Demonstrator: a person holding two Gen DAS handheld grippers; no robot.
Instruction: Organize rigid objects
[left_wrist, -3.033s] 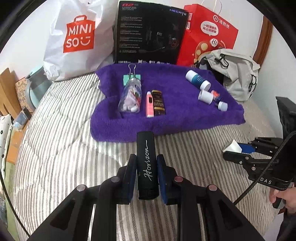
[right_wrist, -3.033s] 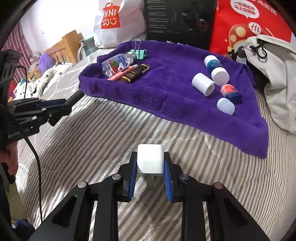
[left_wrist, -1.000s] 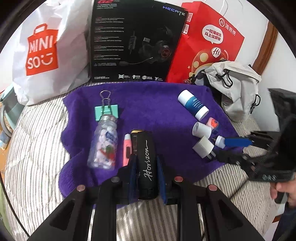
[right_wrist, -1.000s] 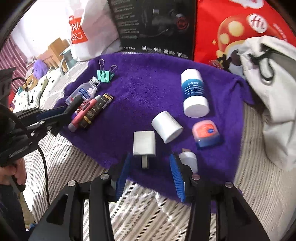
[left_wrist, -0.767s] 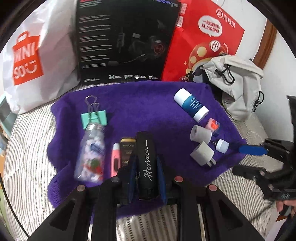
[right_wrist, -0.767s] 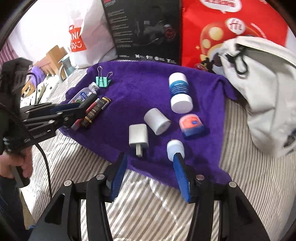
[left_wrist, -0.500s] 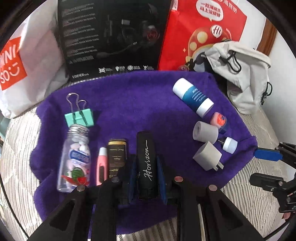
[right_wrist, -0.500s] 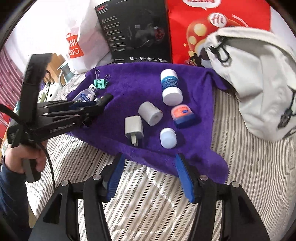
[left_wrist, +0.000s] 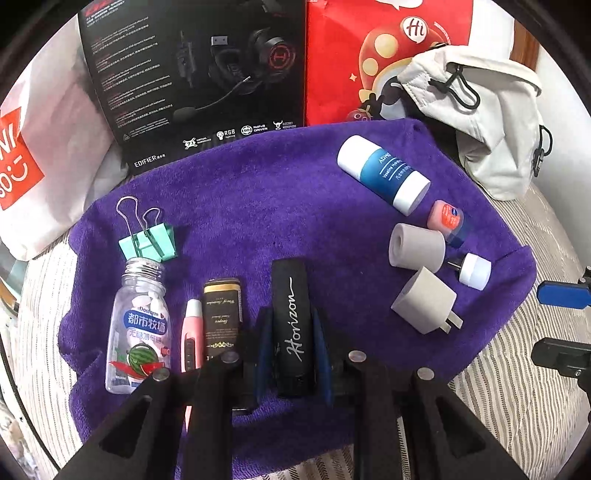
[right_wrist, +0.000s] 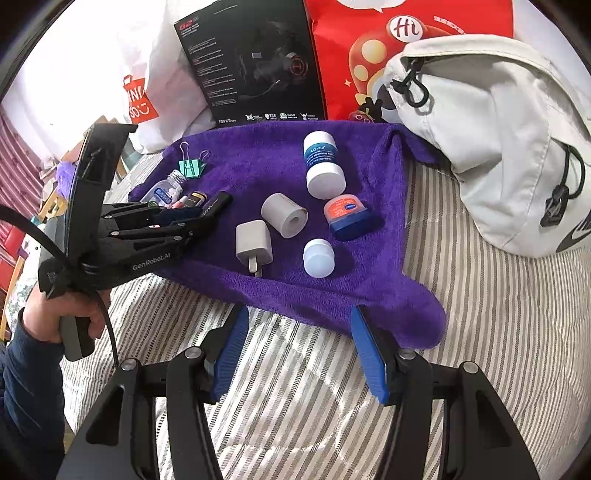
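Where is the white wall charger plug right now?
The white charger plug lies flat on the purple towel, near its front edge, beside the grey roll and the small white cap.

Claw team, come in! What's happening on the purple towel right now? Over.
Left claw shut on black Horizon case, over towel. Right claw open, empty, charger released. Nothing blocking.

My right claw (right_wrist: 299, 349) is black, with blue pads (right_wrist: 369, 354) and round silver screws at the joints. My left claw (right_wrist: 201, 216) is black, lettered "GenRobot.AI", trailing a black cable (right_wrist: 110, 332); my sleeve (right_wrist: 26, 373) is dark blue.
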